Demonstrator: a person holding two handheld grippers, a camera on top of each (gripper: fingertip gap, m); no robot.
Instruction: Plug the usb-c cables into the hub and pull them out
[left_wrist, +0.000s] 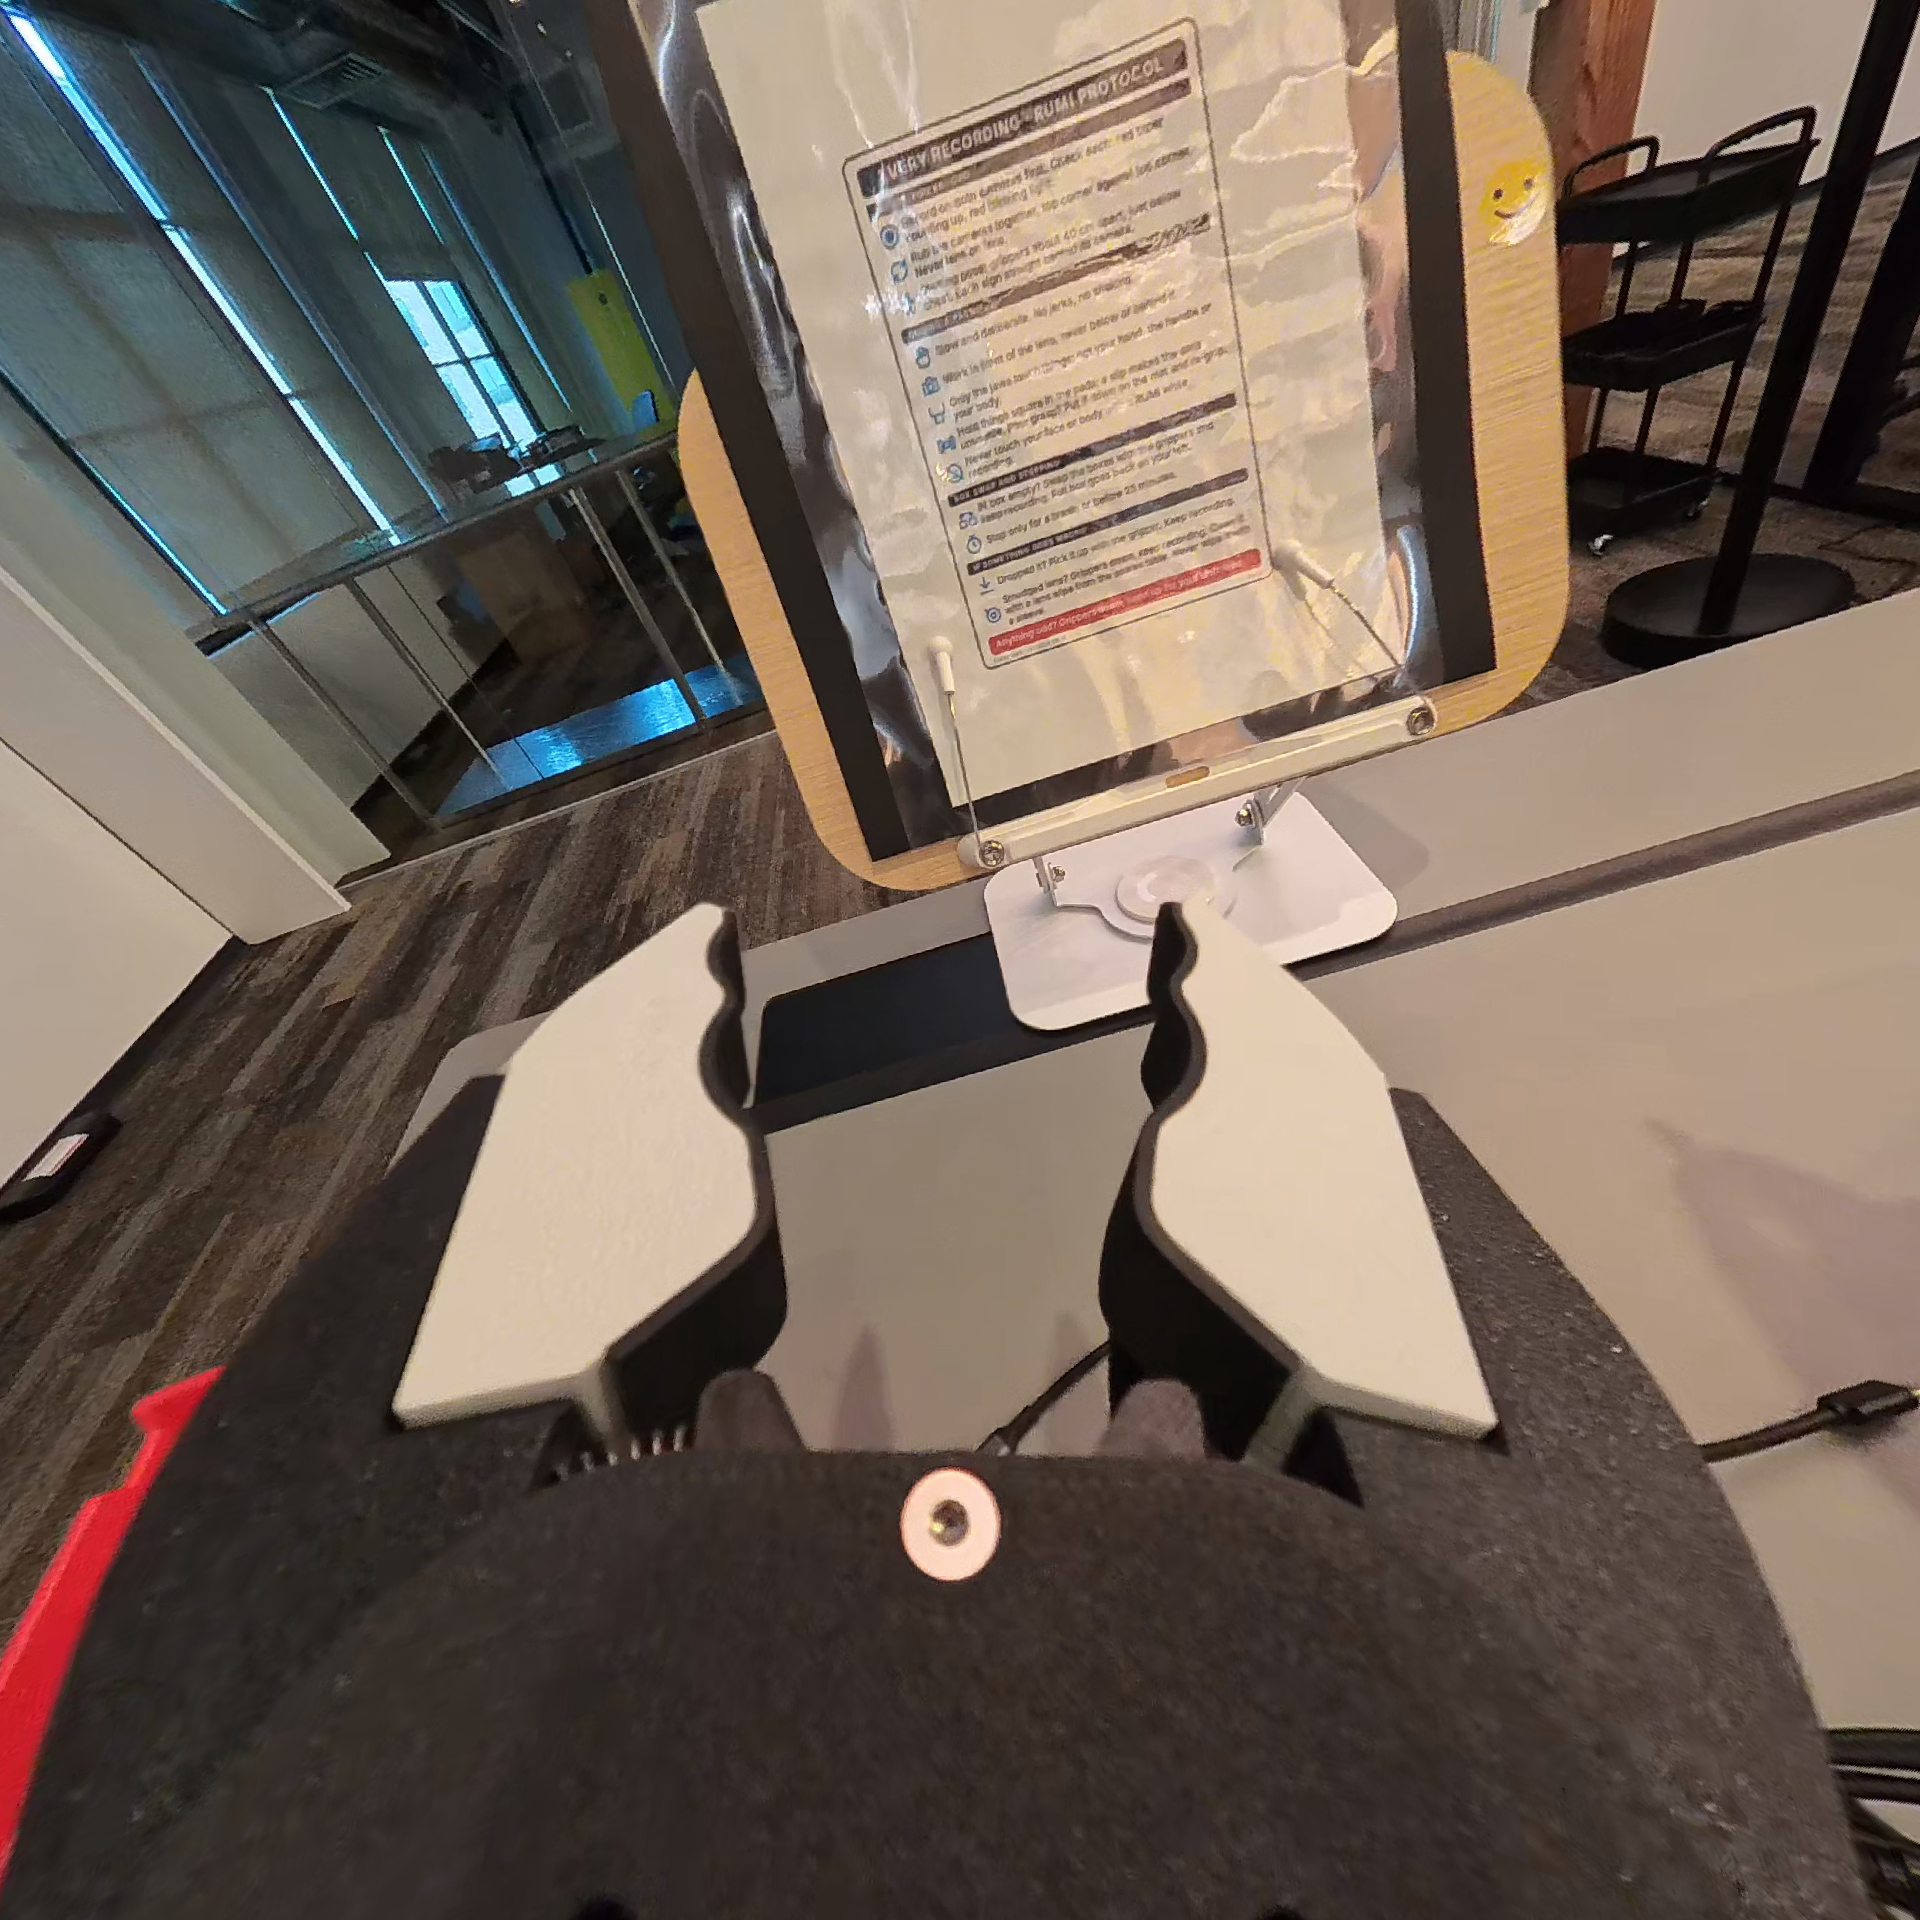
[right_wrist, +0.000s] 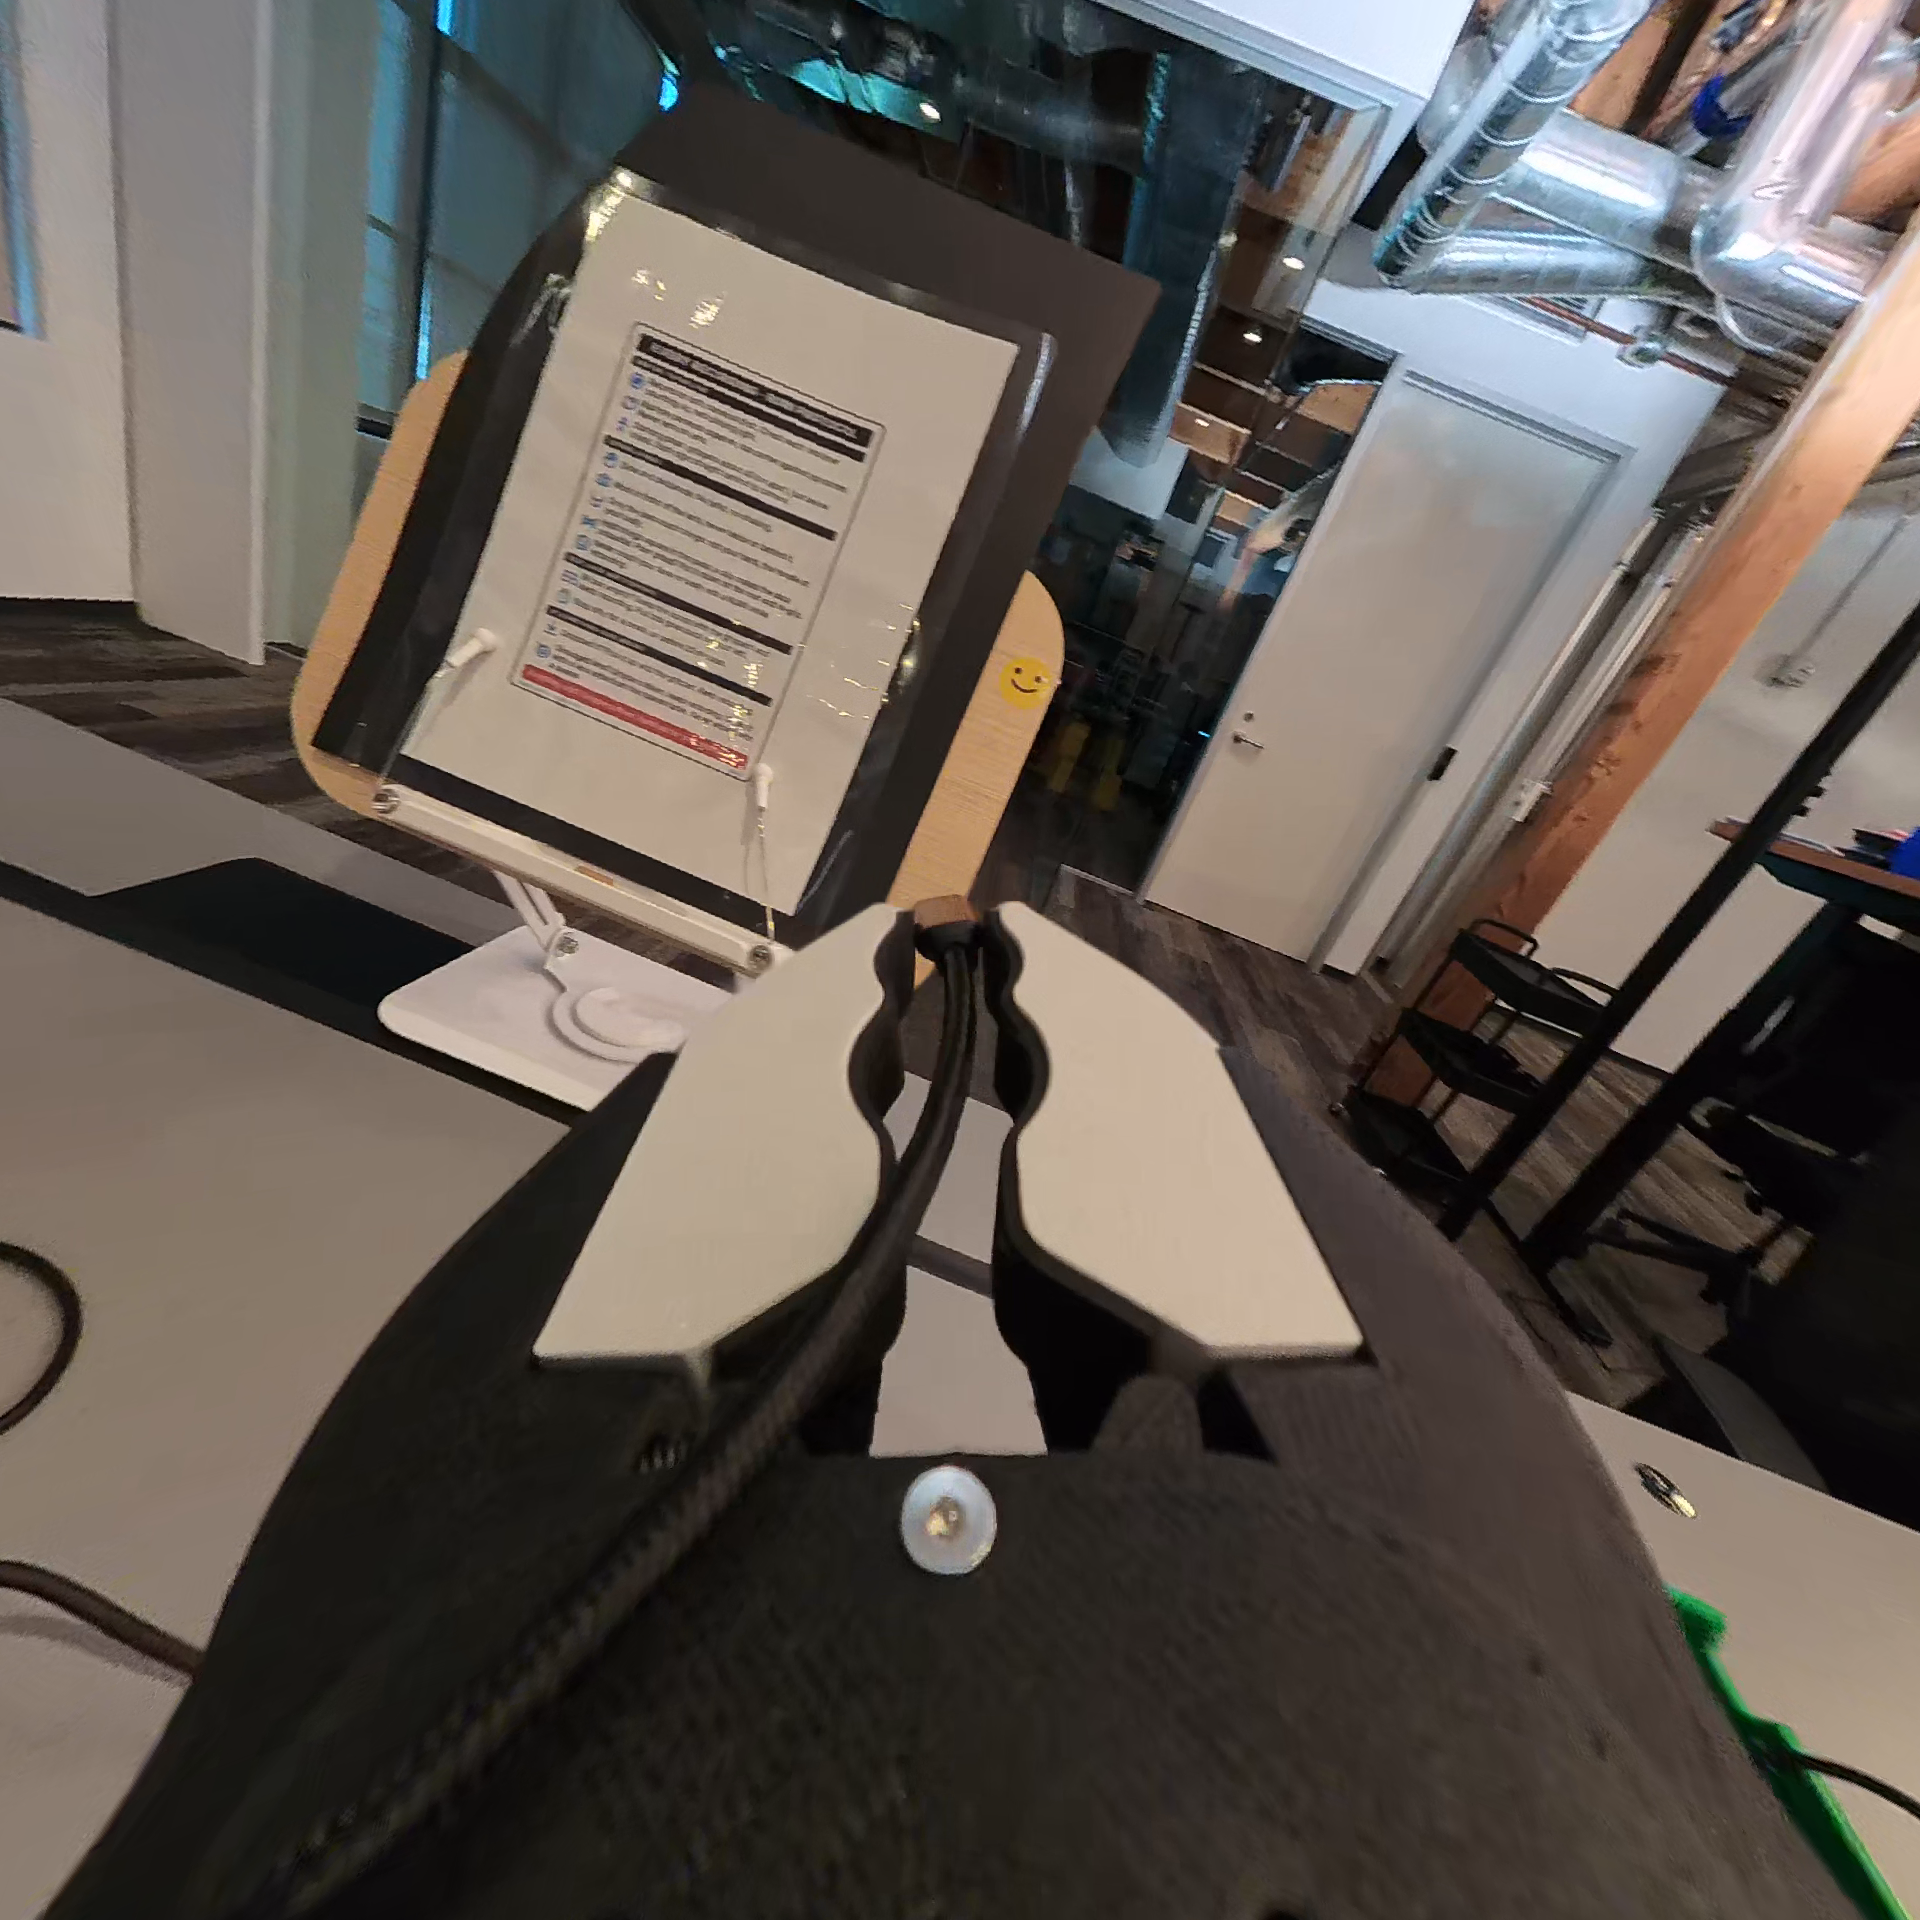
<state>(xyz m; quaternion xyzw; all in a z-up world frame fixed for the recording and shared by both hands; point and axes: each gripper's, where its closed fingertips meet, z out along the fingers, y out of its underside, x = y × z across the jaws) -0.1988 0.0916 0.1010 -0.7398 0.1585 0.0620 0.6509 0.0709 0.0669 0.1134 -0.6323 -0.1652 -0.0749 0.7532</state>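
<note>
Pinching between right tool (right_wrist: 948, 925) tips — black braided usb-c cable (right_wrist: 940, 1101), plug foremost.

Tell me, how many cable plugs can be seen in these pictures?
2. One plug is clamped at the right gripper fingertips. Another plug lies on the table right of the left gripper. Others may be hidden.

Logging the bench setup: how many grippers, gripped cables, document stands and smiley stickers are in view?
Grippers: 2 (left gripper, right gripper)
Gripped cable: 1
Document stand: 1
Smiley sticker: 1
Total: 5
</note>
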